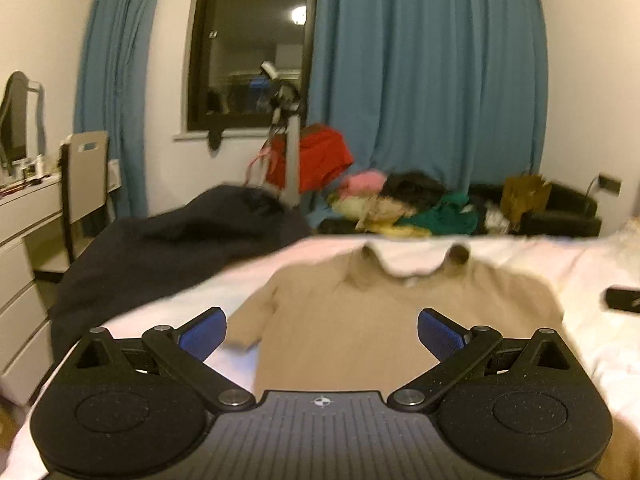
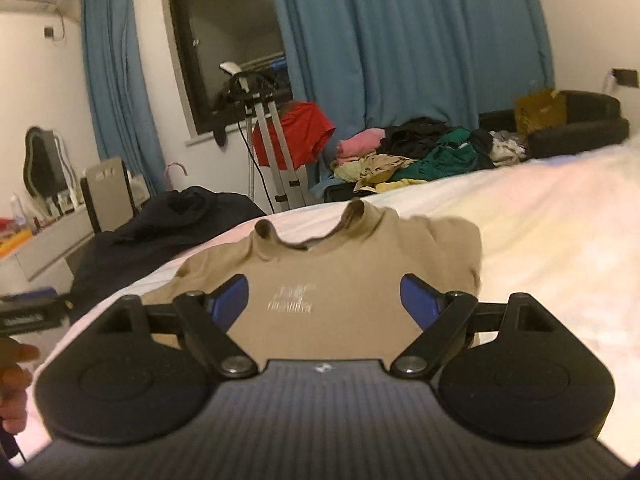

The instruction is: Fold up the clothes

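Your left hand-held gripper (image 1: 322, 334) has its blue pads spread wide apart, holding nothing, above the tan shirt (image 1: 360, 320), which lies flat on the white bed (image 1: 580, 272) at centre frame. Your right hand-held gripper (image 2: 323, 298) is likewise spread and empty. Only the right view shows the shirt's pale chest print (image 2: 294, 300) and a hand (image 2: 14, 384) at lower left; only the left view shows a dark object (image 1: 624, 300) at its right edge.
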Demonstrator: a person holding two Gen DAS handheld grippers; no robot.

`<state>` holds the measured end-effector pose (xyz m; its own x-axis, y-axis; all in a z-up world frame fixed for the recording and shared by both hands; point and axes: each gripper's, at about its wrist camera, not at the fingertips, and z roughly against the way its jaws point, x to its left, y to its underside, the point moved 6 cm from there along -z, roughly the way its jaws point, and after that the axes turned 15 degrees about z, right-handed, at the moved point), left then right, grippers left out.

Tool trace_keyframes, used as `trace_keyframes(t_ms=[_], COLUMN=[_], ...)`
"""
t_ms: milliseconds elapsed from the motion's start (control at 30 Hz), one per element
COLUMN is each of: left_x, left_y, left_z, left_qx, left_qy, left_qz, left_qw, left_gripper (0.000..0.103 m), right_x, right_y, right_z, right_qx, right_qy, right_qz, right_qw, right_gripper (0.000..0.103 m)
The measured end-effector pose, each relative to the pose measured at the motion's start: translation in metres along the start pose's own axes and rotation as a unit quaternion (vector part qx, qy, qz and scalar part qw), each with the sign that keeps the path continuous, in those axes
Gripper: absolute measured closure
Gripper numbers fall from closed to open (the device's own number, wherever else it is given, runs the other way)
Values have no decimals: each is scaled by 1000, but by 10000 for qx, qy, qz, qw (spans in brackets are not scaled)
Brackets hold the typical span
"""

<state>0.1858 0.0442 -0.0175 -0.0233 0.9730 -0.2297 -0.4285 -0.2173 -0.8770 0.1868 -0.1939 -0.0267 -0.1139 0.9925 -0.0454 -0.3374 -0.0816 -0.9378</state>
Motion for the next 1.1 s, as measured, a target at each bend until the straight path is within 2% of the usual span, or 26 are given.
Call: trace_keyframes(t_ms=[133,333,433,500,633,767,833,933,1033,1100], left_x=[19,64,86,94,101,94,87,78,75,77], left_y=[5,3,5,4,1,5,9,13,19,22], left_z=[-8,-36,-60,-79,-109,-136,-146,-153,-159,-163], left_qx=[334,524,488,453,374,266,169,107,180,184], left_qy=[-331,-682,-928,-1127,-1261,-1236,-1326,-1280,-1095,-1043], left_qz=[255,968,1036,969,658,-9,-646,-1348,-1754,-1857], left_qw=[9986,9916,9891,9879,9891,9920,9889,9825,9782,9769], left_gripper=[3,9,16,24,30,34,41,41,41,42], right_x=[7,18,13,11,7,2,1,1,1,3], right_y=[15,37,43,46,55,66,70,76,79,80], right_z=[12,31,17,7,-14,-37,-46,-56,-60,-60], right_qx=[-84,-211,-141,-101,21,201,299,419,507,549], right_qy=[38,94,-24,-97,-115,-199,-193,-211,-185,-195], right_qz=[57,144,-155,-262,-304,-572,-619,-628,-634,-636], right_qw=[9999,9996,9998,9996,9995,9980,9974,9969,9965,9963], right_gripper=[19,19,19,19,19,19,19,19,19,19])
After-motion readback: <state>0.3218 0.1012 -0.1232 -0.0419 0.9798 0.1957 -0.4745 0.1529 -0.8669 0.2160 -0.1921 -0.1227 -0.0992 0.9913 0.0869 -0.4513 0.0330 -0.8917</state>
